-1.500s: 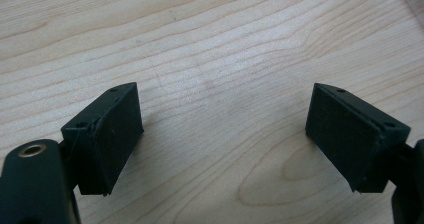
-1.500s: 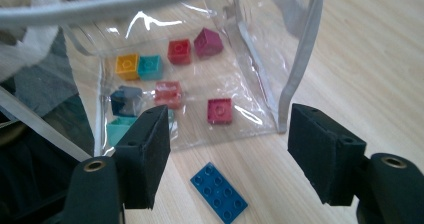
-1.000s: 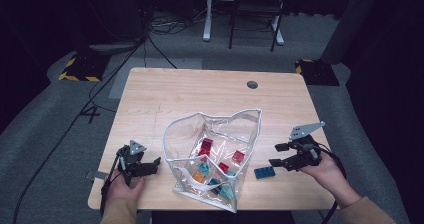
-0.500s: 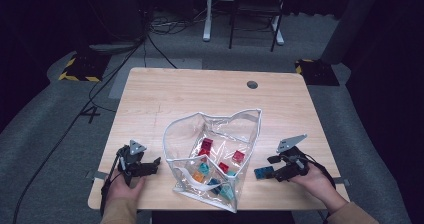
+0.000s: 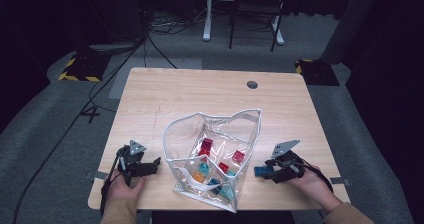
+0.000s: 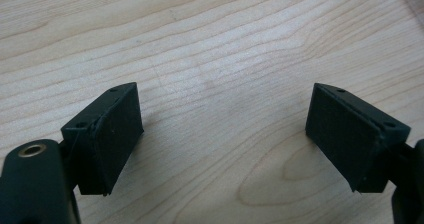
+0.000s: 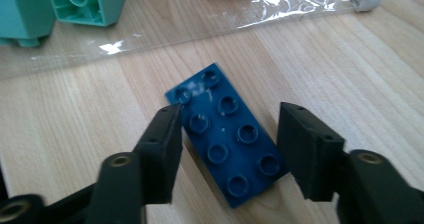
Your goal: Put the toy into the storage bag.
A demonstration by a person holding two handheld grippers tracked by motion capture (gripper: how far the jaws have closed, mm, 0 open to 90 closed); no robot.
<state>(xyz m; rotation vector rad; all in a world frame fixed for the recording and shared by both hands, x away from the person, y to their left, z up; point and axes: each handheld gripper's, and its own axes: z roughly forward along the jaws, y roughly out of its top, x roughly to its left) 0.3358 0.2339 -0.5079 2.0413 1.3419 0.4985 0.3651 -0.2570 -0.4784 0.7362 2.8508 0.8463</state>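
A flat dark-blue studded brick [image 7: 225, 139] lies on the wooden table [image 5: 200, 94], just right of a clear plastic bag [image 5: 215, 129]. My right gripper [image 7: 230, 129] is down at it, open, with one jaw on each side of the brick [image 5: 260, 171]; the brick lies flat and at a slant between them. In the high view the right gripper [image 5: 267, 173] sits near the table's front right. My left gripper [image 5: 152, 165] rests near the front left, pointing at the bag. Its jaws [image 6: 222, 119] stand wide open over bare wood.
The bag holds several bricks: two red [image 5: 206, 145], an orange one [image 5: 199, 176], teal ones [image 5: 225, 191]. Teal bricks [image 7: 80, 1] lie behind the bag's film close ahead of the right gripper. A round cable hole [image 5: 252, 84] sits at the table's far edge.
My right gripper has moved left and down to the blue brick and now straddles it. The left gripper and the bag have stayed put.
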